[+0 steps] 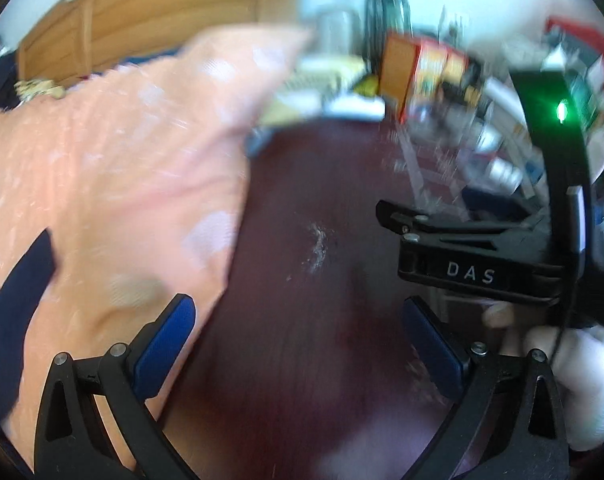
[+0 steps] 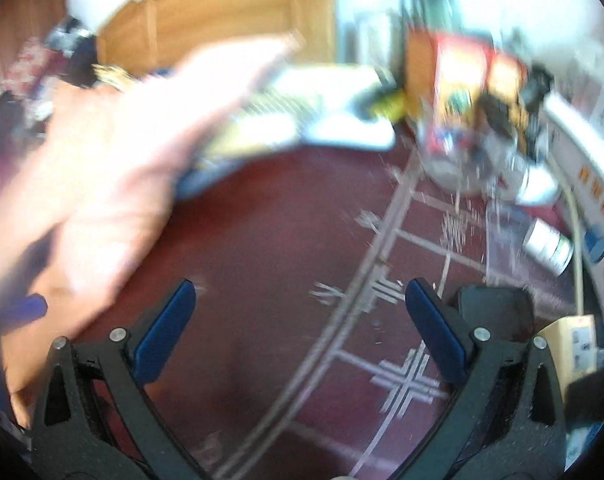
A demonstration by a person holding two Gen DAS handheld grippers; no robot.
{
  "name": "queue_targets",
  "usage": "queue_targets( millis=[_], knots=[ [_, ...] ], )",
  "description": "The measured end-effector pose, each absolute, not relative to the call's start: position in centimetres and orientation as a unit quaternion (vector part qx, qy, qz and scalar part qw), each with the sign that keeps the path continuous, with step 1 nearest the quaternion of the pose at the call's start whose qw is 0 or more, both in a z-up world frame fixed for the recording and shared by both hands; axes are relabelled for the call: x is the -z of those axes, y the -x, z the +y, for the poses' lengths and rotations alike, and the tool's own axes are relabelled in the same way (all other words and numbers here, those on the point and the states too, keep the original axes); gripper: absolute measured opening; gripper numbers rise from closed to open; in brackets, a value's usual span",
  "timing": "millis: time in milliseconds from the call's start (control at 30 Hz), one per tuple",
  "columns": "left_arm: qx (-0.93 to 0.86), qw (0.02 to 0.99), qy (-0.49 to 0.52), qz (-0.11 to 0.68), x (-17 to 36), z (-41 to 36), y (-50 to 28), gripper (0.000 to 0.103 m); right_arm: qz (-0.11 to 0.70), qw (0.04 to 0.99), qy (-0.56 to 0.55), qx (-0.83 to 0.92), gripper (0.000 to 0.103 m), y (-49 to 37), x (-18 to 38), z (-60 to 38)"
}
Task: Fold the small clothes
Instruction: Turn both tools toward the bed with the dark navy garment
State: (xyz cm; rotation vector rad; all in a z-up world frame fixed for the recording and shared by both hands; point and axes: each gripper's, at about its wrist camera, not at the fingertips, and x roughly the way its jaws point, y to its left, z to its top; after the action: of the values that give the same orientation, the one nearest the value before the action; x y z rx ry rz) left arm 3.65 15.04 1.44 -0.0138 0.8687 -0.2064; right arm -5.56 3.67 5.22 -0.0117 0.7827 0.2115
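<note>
A peach garment (image 1: 114, 160) with pale spots and dark navy trim lies spread over the left of the dark red table (image 1: 302, 320); both views are motion-blurred. My left gripper (image 1: 298, 320) is open, its left blue pad at the cloth's edge, nothing between the fingers. In the left wrist view the right gripper's black body marked DAS (image 1: 469, 272) hangs at the right, above a hand. In the right wrist view the same garment (image 2: 114, 168) is at the left, and my right gripper (image 2: 300, 308) stands open over the patterned red tablecloth (image 2: 282, 240).
Clutter lines the table's far edge: an orange box (image 2: 461, 80), folded pale items (image 2: 325, 120), a small white jar (image 2: 547, 246) and a white printed board at the right. A wooden cabinet (image 1: 150, 12) stands behind.
</note>
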Motion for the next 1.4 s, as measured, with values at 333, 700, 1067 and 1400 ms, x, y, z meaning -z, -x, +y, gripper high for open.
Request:
queue_targets(
  millis=[333, 700, 1067, 1400],
  knots=[
    [0.06, 0.968, 0.074, 0.232, -19.9, 26.2, 12.4, 0.103, 0.167, 0.941, 0.037, -0.293, 0.103, 14.9, -20.0, 12.6],
    [0.012, 0.991, 0.131, 0.02, -31.3, 33.6, 35.3, 0.103, 0.014, 0.855, -0.044, -0.517, 0.103, 22.8, -28.2, 19.9],
    [-0.083, 0.995, 0.055, -0.02, -36.6, 32.8, 50.6, 0.103, -0.049, 0.793, -0.064, -0.604, 0.103, 30.9, -30.4, 24.0],
    [-0.362, 0.931, -0.003, -0.047, -35.1, 39.0, 63.6, 0.103, 0.01, 0.803, 0.127, -0.583, 0.103, 34.9, -21.2, 32.2]
  ],
)
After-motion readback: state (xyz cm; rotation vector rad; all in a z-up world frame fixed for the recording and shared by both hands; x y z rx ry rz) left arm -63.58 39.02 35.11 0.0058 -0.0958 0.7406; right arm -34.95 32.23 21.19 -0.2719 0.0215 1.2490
